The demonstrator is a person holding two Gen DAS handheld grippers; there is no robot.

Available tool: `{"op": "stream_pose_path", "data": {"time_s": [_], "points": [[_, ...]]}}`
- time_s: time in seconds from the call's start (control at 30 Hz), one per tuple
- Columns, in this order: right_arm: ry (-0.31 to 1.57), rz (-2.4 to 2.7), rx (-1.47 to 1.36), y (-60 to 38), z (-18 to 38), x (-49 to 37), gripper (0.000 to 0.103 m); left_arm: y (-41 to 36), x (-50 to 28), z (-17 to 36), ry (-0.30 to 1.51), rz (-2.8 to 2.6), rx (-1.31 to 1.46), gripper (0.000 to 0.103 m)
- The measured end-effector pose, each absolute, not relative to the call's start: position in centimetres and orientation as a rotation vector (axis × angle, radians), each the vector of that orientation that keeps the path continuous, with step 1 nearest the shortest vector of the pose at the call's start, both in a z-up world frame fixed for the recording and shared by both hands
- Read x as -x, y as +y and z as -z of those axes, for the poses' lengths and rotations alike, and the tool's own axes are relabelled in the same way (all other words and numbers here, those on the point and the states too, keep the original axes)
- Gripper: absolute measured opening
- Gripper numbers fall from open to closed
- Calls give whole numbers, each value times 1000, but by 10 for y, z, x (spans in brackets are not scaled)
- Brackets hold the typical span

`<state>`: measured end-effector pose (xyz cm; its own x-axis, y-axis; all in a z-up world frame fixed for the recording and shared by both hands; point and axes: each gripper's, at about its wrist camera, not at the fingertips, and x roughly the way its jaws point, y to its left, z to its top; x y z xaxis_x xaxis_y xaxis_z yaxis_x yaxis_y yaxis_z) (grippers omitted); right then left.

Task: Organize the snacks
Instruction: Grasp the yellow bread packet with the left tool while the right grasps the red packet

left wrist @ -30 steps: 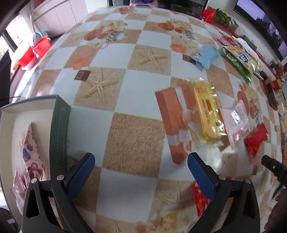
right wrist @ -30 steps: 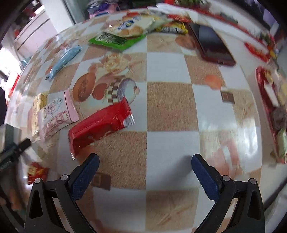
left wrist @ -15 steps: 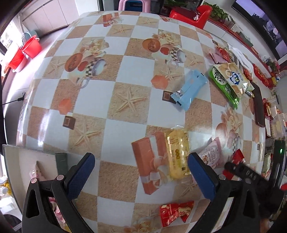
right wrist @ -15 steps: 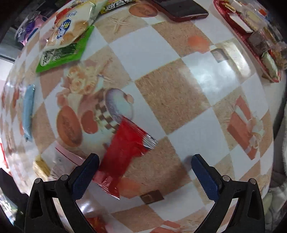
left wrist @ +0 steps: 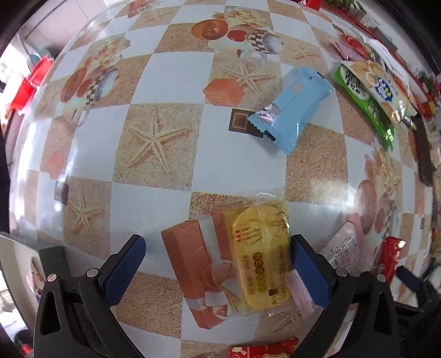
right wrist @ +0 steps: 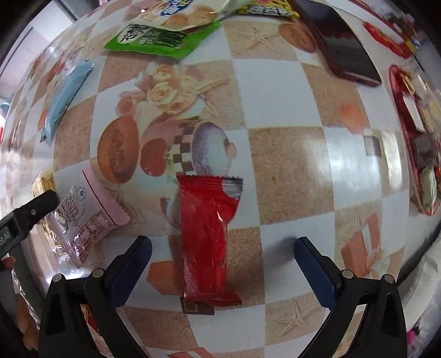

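My left gripper (left wrist: 217,268) is open just above the table, with a yellow cake packet (left wrist: 260,254) lying between its blue pads, close to the right pad. My right gripper (right wrist: 222,268) is open, with a red snack packet (right wrist: 205,236) lying lengthwise between its pads on the table. A pink cranberry packet (right wrist: 88,217) lies left of the red one; it also shows in the left wrist view (left wrist: 343,254). A light blue packet (left wrist: 290,110) lies farther out. The left gripper's finger (right wrist: 27,212) shows at the left edge of the right wrist view.
A dark green box (left wrist: 51,254) with snacks inside sits at the left. A green packet (right wrist: 160,40) and a biscuit bag (right wrist: 179,13) lie at the far side. A dark phone (right wrist: 343,46) and a red tray (right wrist: 413,132) lie at the right. Another red packet (left wrist: 261,351) lies near me.
Both grippers have come down toward the table. The yellow packet now lies between my left pads and the red packet between my right pads. Both stay open.
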<state>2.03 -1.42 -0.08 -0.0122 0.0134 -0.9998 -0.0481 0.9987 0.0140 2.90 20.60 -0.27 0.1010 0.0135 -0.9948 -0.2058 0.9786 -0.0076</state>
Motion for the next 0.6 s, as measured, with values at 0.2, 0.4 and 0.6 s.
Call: {"op": "stream_pose_path", "data": {"time_s": [0.2,0.4,0.6], "points": [[1585,-73,47,-8,-1,-16,103,199,-33,3,1458,-167,155,103],[1652,-100,75,-10,-2,-34,89,181,-50,3,1530,-128,134,95],[1644,-180,85,2,-14,-40,21,154,-54,-12,1518,-24,33,39]]}}
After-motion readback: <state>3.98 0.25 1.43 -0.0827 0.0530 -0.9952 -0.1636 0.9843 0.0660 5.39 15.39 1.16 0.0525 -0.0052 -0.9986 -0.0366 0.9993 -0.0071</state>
